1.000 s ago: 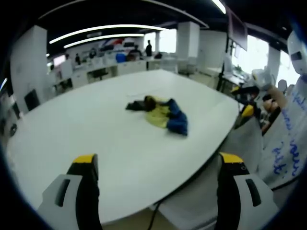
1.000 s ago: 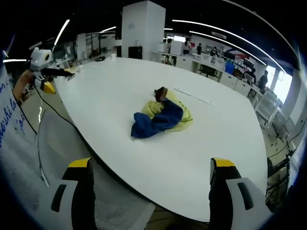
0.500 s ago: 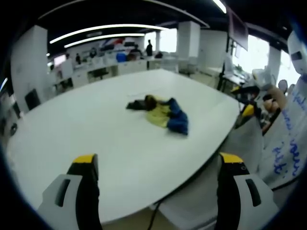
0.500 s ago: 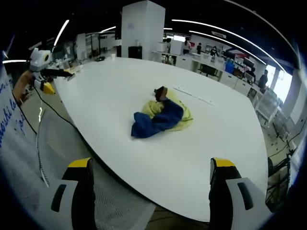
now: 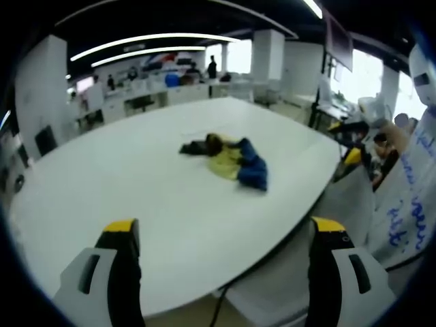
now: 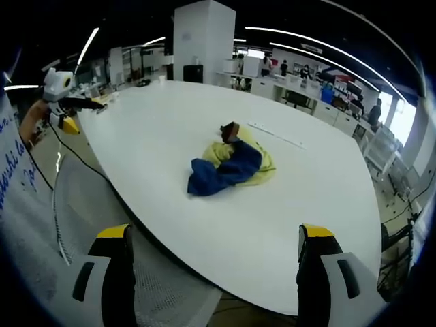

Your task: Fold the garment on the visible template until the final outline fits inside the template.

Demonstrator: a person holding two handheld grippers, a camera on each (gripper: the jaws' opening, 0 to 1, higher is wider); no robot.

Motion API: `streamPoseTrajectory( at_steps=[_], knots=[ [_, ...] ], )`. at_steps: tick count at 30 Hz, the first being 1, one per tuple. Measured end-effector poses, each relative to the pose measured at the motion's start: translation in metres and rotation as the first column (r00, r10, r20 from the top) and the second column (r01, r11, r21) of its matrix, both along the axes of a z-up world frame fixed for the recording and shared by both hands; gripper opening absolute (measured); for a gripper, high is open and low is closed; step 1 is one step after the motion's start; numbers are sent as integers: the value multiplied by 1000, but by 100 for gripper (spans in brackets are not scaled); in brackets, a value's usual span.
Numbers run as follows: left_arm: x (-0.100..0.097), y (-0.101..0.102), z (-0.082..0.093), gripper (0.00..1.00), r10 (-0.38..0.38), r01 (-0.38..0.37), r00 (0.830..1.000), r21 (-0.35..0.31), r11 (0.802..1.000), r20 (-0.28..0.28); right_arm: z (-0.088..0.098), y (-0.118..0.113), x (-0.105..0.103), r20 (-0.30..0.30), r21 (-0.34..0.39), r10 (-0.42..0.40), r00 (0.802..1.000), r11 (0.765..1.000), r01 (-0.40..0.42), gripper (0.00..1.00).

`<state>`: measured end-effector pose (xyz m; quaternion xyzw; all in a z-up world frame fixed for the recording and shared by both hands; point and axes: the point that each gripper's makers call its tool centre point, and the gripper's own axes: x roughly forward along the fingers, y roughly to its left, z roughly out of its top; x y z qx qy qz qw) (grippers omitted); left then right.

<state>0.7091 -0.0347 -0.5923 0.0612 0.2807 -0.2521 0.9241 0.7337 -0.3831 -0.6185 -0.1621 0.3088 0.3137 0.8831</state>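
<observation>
Left gripper: 2 yellow-tipped jaws stand wide apart, nothing between them, held off the near edge of the large white oval table. Right gripper: 2 jaws likewise spread wide, gripping nothing, also back from the table edge.

Crumpled yellow and blue garment: lies bunched in a heap on the table top, roughly mid-table, well apart from both grippers. In the left gripper view a dark brown part trails off the heap to the left, yellow cloth sits in the middle and the blue part is on the right, nearer the table edge. In the right gripper view the garment shows the blue part lying over the yellow, with the blue end toward the near edge and a small dark brown bit at the far end.

A thin pale line marking runs on the table surface beyond the garment; I cannot tell whether it belongs to a template outline.

A grey mesh chair back stands just beside the near table edge. In the left gripper view, the right gripper appears at right over the table edge. In the right gripper view, the left gripper appears at the left.
</observation>
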Motion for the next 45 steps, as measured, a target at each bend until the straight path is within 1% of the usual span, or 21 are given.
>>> streamPoseTrajectory(
  at_steps=[12, 16, 26, 34, 36, 39, 42, 45],
  knots=[
    [0, 0, -3, 98, 2, -2, 1000, 0, 1000, -13, -3, 1, 2, -3, -5, -2, 1000, 1000, 2, 100],
    [1, 0, -4, 97, 2, -2, 1000, -1, 1000, -21, -4, 2, 3, -4, -7, 7, 1000, 1000, -7, 100],
    [3, 0, -6, 98, 3, -3, 1000, -1, 1000, -27, -6, 6, 8, -14, -13, 33, 999, 999, -33, 100],
    [2, -1, -9, 98, 15, -15, 999, -6, 1000, -33, -4, 12, 19, -10, -32, 66, 998, 997, -67, 100],
    [4, 1, -7, 99, 26, -26, 999, -5, 1000, -24, -2, 15, 22, -8, -25, 83, 997, 996, -83, 100],
    [4, 2, -8, 99, 33, -33, 999, 4, 999, -24, 0, 19, 28, 4, -18, 98, 995, 995, -98, 100],
    [4, 1, -8, 99, 35, -35, 999, 6, 999, -23, 3, 22, 36, 22, -35, 113, 993, 993, -112, 94],
    [3, 1, -8, 99, 39, -38, 999, 8, 999, -24, 5, 26, 43, 35, -43, 132, 991, 990, -131, 94]
  ],
)
